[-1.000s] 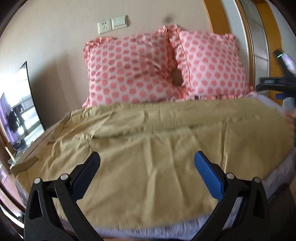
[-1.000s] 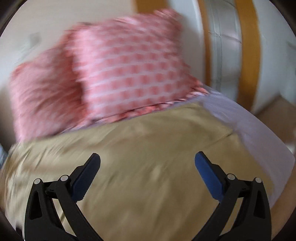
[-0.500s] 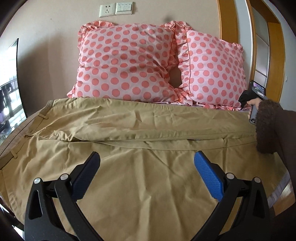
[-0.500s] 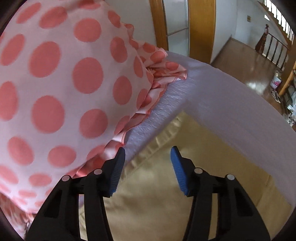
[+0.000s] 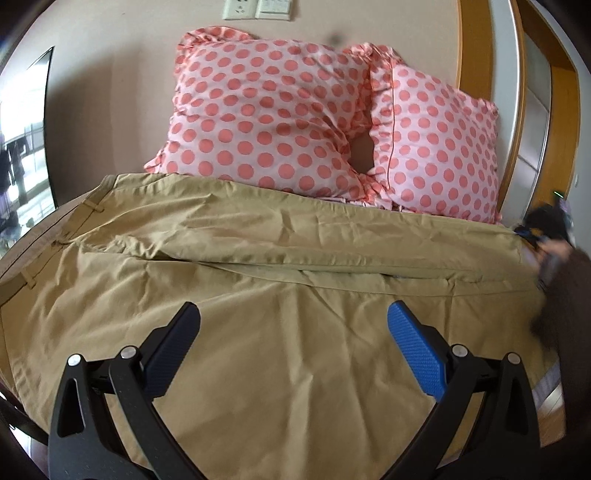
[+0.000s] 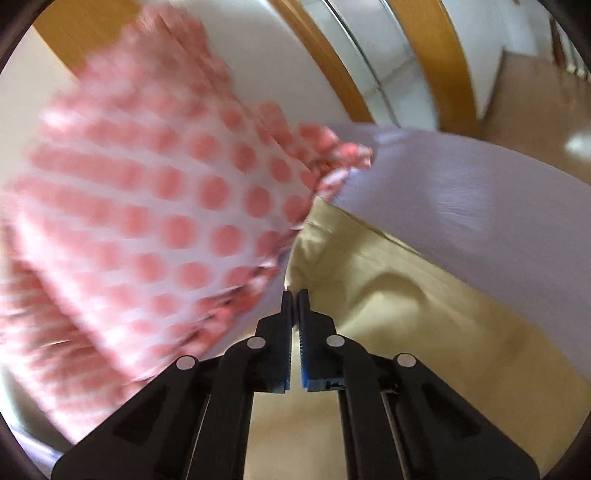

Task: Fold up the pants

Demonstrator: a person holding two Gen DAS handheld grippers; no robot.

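- Left wrist view: my left gripper hangs with its jaws spread wide, nothing between them, just above the near leg of the pants.
- The tan pants lie spread across the bed, waistband with belt loops at the left, legs running to the right, one leg lying beyond the other with a long seam between them.
- Two pink polka-dot pillows lean against the wall behind the pants; their lower edges touch the far leg.
- A wall socket sits above the pillows, and a dark screen stands at the left.
- At the far right edge, my right gripper sits blurred at the hem end of the far leg.
- Right wrist view: my right gripper has its jaws drawn almost together, a thin gap showing; the tips meet the corner of the pants hem, and I cannot tell for sure that cloth is pinched.
- A blurred pillow lies left of that corner, and pale bed sheet lies beyond.
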